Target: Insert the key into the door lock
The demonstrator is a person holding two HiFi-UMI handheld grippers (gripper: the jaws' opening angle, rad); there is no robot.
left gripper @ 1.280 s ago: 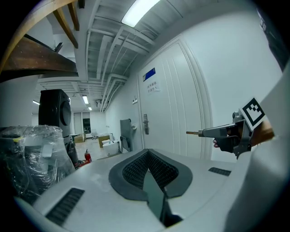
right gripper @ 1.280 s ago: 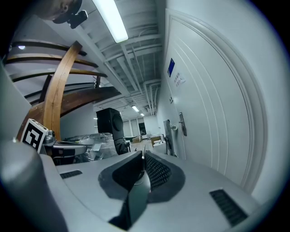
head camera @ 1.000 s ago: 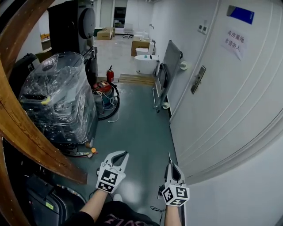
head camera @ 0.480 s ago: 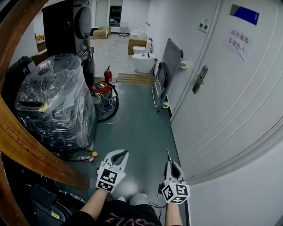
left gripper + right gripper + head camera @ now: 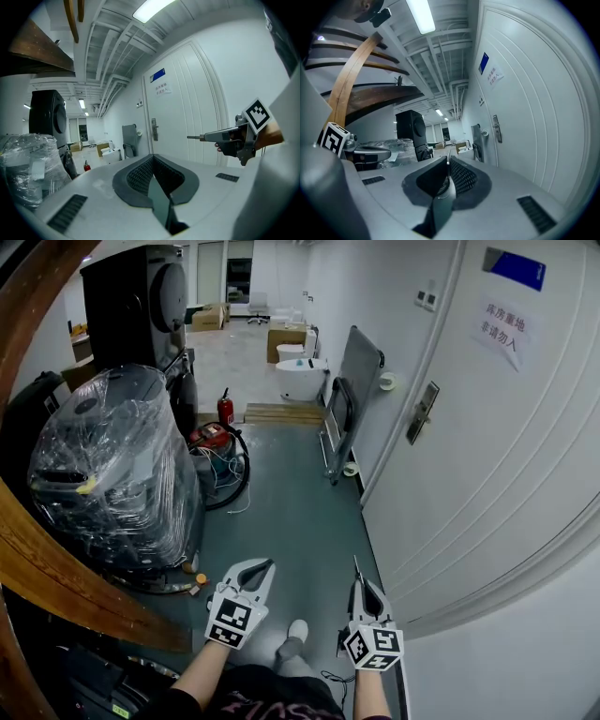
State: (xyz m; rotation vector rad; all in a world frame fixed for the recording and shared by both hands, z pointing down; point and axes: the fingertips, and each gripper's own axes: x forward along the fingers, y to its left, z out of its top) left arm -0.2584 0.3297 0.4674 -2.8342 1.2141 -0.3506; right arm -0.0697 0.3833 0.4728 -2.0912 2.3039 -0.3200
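A white door (image 5: 487, 474) fills the right side, and its metal lock plate with handle (image 5: 421, 412) sits far ahead of both grippers, also visible as the lock plate (image 5: 153, 130) and the lock plate (image 5: 497, 129). My right gripper (image 5: 360, 583) is shut on a thin metal key (image 5: 355, 566) whose blade points forward. From the left gripper view the key (image 5: 194, 137) sticks out of the right gripper (image 5: 206, 137). My left gripper (image 5: 265, 564) is held low beside it, jaws together with nothing between them.
A plastic-wrapped machine (image 5: 112, 465) and a curved wooden beam (image 5: 56, 559) stand on the left. A folded trolley (image 5: 352, 390) leans on the wall past the door. A fire extinguisher (image 5: 226, 409) and cables lie on the grey floor. The person's shoe (image 5: 295, 634) shows below.
The person has stepped forward; a shoe has come into view between the grippers. Both grippers keep the same pose and the key stays held.
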